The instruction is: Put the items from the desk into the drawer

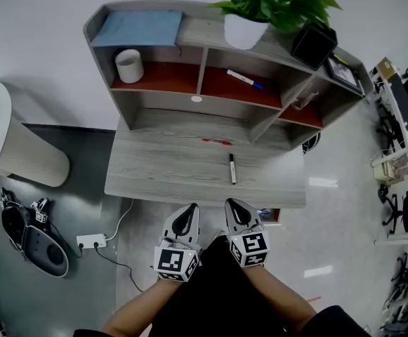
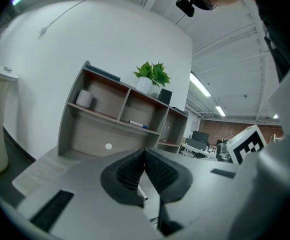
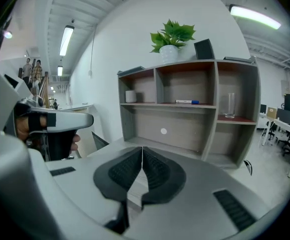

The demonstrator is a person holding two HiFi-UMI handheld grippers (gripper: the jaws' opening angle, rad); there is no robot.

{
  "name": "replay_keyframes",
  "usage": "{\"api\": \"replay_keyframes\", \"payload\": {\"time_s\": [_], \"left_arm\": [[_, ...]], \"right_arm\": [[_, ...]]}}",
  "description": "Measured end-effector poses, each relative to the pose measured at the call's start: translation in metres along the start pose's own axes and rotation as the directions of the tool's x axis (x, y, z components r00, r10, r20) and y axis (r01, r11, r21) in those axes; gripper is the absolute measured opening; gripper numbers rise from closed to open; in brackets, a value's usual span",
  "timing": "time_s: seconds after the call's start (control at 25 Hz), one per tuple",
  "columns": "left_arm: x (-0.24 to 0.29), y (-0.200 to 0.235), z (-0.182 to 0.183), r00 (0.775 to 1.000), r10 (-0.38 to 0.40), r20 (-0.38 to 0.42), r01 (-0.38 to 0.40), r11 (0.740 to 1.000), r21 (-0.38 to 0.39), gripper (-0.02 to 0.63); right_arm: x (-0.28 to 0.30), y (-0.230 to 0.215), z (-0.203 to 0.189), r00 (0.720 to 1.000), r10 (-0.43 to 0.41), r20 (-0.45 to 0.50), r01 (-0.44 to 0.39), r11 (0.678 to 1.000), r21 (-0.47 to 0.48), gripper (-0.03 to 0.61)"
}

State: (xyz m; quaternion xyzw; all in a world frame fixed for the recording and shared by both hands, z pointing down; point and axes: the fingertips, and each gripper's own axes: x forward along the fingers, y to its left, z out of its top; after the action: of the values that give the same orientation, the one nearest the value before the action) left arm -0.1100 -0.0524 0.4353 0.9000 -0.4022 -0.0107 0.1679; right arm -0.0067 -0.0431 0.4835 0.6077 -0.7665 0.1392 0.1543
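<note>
Plainly a ready pose: the grey wood-grain surface [image 1: 161, 170] lies ahead, while the left gripper [image 1: 188, 215] and right gripper [image 1: 234, 212] hang side by side short of its near edge, ribbed pads pressed together on nothing. A slim black marker [image 1: 232, 168] lies mid-surface, with a thinner red pen [image 1: 216, 142] behind it.

I see a gray desk [image 1: 154, 174] in front of me. A black marker [image 1: 232, 168] lies on it. A red pen [image 1: 216, 142] lies farther back.
</note>
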Motion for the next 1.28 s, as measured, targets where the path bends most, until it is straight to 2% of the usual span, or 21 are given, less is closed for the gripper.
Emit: {"api": "replay_keyframes", "payload": {"time_s": [0.12,0.32,0.56,0.8,1.0,1.28], "left_arm": [[-0.001,0.015,-0.004,0.999,0.033,0.001,-0.033,0.999,-0.03,0.005],[0.011,0.019,0.003,0.998,0.064,0.023,-0.066,0.996,0.058,0.005],[0.042,0.02,0.007,0.999,0.053,-0.004,-0.053,0.997,0.063,0.005],[0.078,0.027,0.006,0.998,0.058,-0.002,-0.058,0.997,0.055,0.005],[0.107,0.028,0.007,0.997,0.081,-0.009,-0.08,0.994,0.073,0.005],[0.142,0.043,0.005,0.988,0.151,-0.022,-0.15,0.987,0.055,0.005]], "right_arm": [[0.015,-0.001,-0.005,0.999,0.023,-0.028,-0.023,0.999,-0.026,0.02],[0.048,-0.017,-0.013,0.994,0.067,-0.085,-0.071,0.996,-0.051,0.02],[0.09,-0.051,-0.023,0.984,0.08,-0.159,-0.092,0.994,-0.064,0.021],[0.13,-0.077,-0.033,0.964,0.133,-0.23,-0.151,0.986,-0.066,0.021],[0.161,-0.099,-0.044,0.947,0.142,-0.287,-0.196,0.966,-0.171,0.021],[0.208,-0.137,-0.073,0.903,0.177,-0.391,-0.27,0.942,-0.199,0.021]]}}
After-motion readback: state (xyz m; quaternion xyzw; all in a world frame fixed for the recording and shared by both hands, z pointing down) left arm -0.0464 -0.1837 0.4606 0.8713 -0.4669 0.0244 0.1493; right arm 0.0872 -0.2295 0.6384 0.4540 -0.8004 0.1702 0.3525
